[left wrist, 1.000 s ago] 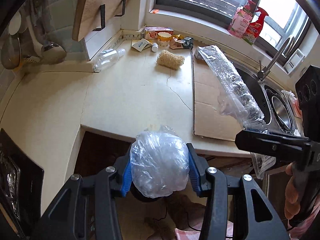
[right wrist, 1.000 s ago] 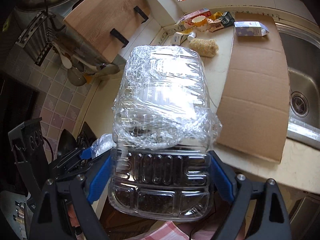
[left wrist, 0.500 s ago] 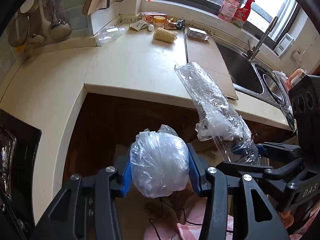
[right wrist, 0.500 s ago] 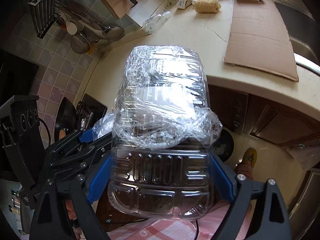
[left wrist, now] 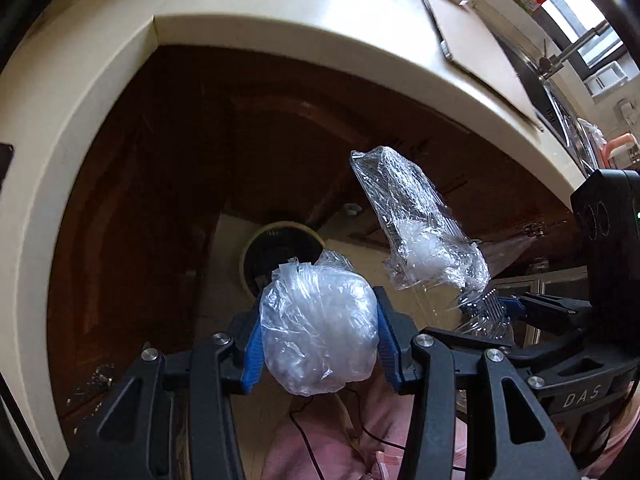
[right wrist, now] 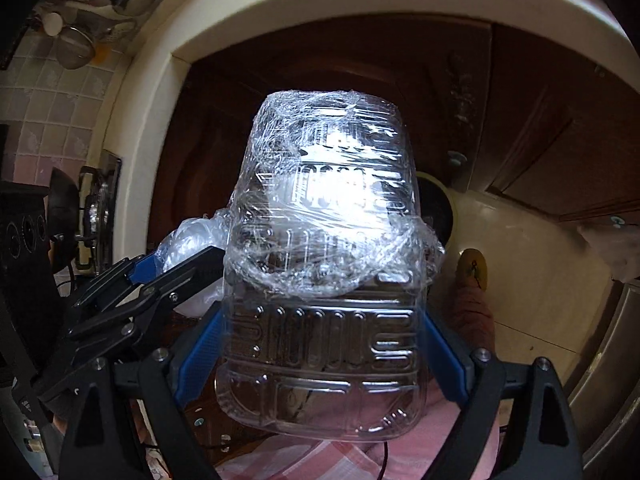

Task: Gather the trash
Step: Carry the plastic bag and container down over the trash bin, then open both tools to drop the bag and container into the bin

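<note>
Over on the left, the cream countertop (left wrist: 92,92) is curving above dark brown cabinet doors (left wrist: 168,152), and the person is holding both tools out below its edge, over the pale floor. The left gripper (left wrist: 319,338) is squeezing a crumpled clear plastic bag (left wrist: 320,332) between its blue pads (left wrist: 253,344), the bag bulging out above and below them. Just past it on the floor a round bin (left wrist: 276,248) with a dark inside and a light rim is sitting against the cabinets (the bag is hiding part of it). Further right, the right gripper (right wrist: 320,344) is clamping a clear ribbed plastic tray (right wrist: 320,352) wrapped in crinkled cling film (right wrist: 332,216), the wrapped end sticking up and forward, well above the floor. From the left camera the tray (left wrist: 420,220) is hanging beside the bag, close but not touching. At the far right, cardboard (left wrist: 476,36) is lying on the counter next to the sink (left wrist: 560,112)
</note>
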